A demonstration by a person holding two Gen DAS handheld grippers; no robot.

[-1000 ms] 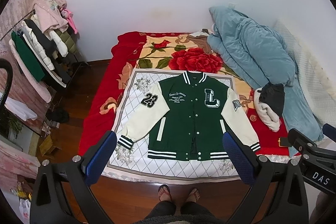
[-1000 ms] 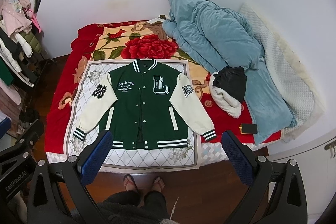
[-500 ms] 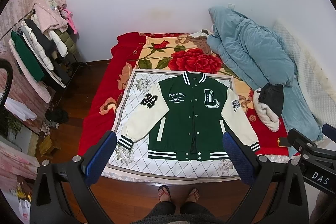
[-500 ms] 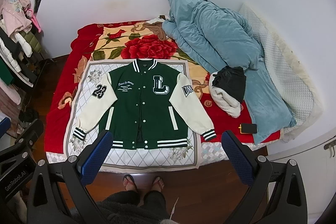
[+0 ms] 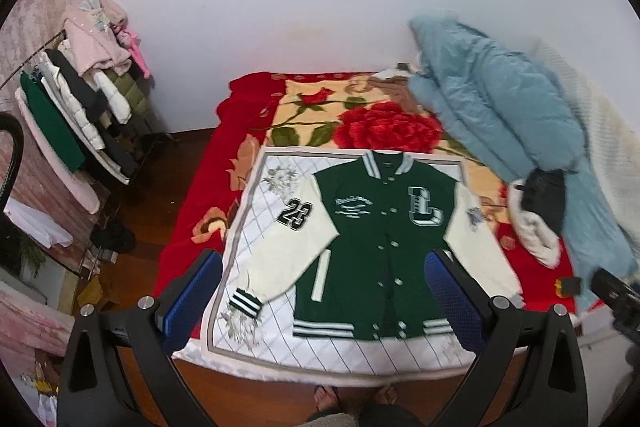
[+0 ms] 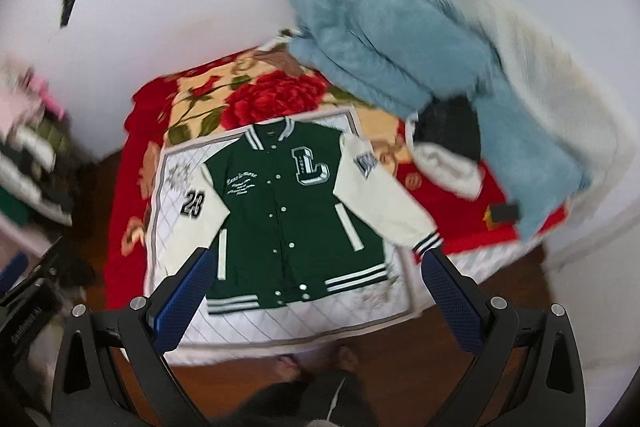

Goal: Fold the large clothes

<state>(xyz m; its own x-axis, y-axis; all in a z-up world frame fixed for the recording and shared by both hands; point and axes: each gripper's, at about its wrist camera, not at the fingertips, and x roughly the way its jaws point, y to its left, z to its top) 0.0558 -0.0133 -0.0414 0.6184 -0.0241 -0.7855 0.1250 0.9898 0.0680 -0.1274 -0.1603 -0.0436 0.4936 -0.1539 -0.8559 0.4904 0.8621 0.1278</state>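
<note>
A green varsity jacket (image 5: pixel 376 243) with cream sleeves, a "23" patch and an "L" patch lies flat, front up and buttoned, on a white quilted mat (image 5: pixel 256 211) on the bed. It also shows in the right wrist view (image 6: pixel 288 211). My left gripper (image 5: pixel 324 299) is open and empty, held high above the jacket's lower hem. My right gripper (image 6: pixel 316 303) is open and empty, also high above the hem. The right gripper's body (image 5: pixel 616 299) shows at the right edge of the left wrist view.
A red rose blanket (image 5: pixel 360 123) covers the bed. A blue duvet (image 5: pixel 500 107) and a black-and-white bundle (image 5: pixel 540 211) lie on the bed's right side. A clothes rack (image 5: pixel 80 99) stands at left. A dark phone (image 6: pixel 506 213) lies near the right edge. My feet (image 5: pixel 352 395) are at the bed's foot.
Both grippers have moved forward and down toward the jacket, which now looks larger. The right wrist view has tilted and is blurred. The jacket has not moved.
</note>
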